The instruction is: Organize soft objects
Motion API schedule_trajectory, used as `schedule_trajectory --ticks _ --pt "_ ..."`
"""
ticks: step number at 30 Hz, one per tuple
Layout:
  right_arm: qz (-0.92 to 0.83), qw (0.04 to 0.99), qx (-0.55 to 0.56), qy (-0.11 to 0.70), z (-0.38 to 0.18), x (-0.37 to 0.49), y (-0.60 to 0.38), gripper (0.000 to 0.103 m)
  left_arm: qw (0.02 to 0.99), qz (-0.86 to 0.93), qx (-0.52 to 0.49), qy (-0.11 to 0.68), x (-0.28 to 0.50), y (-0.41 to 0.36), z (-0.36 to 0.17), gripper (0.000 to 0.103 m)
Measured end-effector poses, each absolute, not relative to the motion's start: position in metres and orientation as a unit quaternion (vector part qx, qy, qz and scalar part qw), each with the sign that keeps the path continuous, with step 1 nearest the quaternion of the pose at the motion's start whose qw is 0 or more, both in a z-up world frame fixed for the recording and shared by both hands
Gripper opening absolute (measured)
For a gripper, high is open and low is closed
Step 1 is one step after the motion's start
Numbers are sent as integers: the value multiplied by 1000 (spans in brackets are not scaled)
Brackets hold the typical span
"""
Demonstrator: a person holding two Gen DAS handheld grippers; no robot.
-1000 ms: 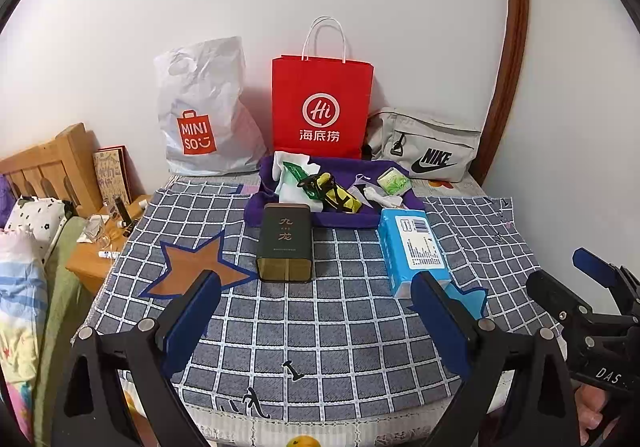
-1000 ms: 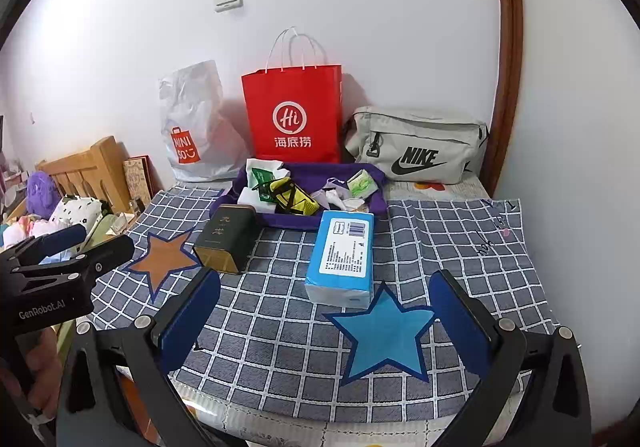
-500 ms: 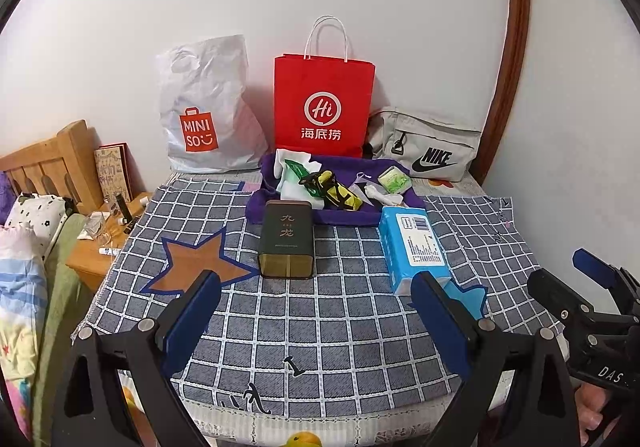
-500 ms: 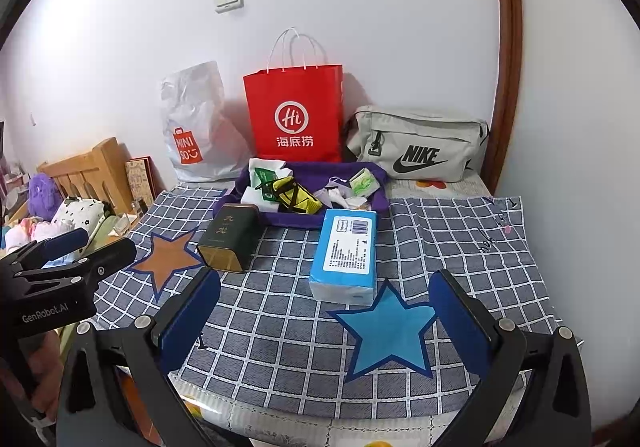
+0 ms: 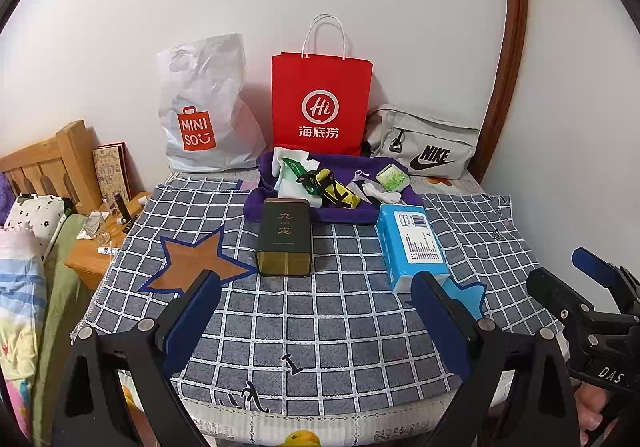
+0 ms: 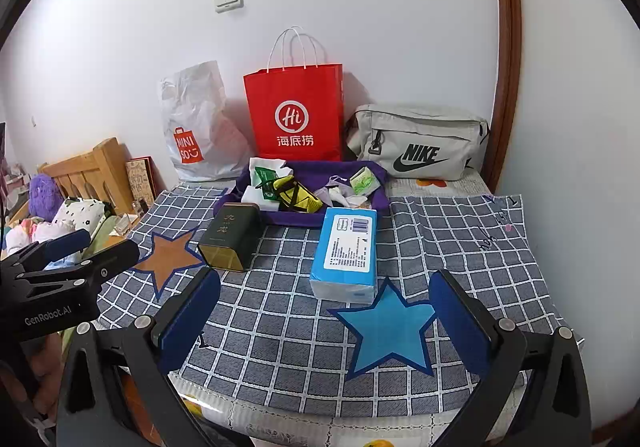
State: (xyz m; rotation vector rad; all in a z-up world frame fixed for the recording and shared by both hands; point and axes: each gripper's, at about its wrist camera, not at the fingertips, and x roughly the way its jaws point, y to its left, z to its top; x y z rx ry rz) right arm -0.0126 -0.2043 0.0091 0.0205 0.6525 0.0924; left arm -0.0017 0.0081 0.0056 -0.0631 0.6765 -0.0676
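A blue tissue pack (image 5: pixel 412 247) (image 6: pixel 346 253) lies on the grey checked cloth (image 5: pixel 320 327) (image 6: pixel 280 327), partly over a blue star (image 6: pixel 386 327). A dark green tin (image 5: pixel 285 237) (image 6: pixel 231 236) lies beside an orange star (image 5: pixel 194 263) (image 6: pixel 166 255). Behind them a purple tray (image 5: pixel 256 203) (image 6: pixel 376 203) holds several small soft items. My left gripper (image 5: pixel 316 311) is open and empty above the cloth's near edge. My right gripper (image 6: pixel 324 307) is open and empty, in front of the tissue pack.
A red paper bag (image 5: pixel 320 103), a white Miniso bag (image 5: pixel 204 107) and a grey Nike pouch (image 5: pixel 424 147) stand against the back wall. A wooden bedside stand (image 5: pixel 100 247) and a bed (image 5: pixel 20 287) lie to the left. The wall closes in on the right.
Both grippers have drawn back slightly and tilted up a little; the objects on the cloth have not moved. Both stay open.
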Motion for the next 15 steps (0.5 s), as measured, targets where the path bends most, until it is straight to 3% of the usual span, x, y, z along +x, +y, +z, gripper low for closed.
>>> schedule_trajectory --ticks 15 --pt "45 946 11 320 9 -15 -204 102 942 -34 -31 332 -3 6 5 96"
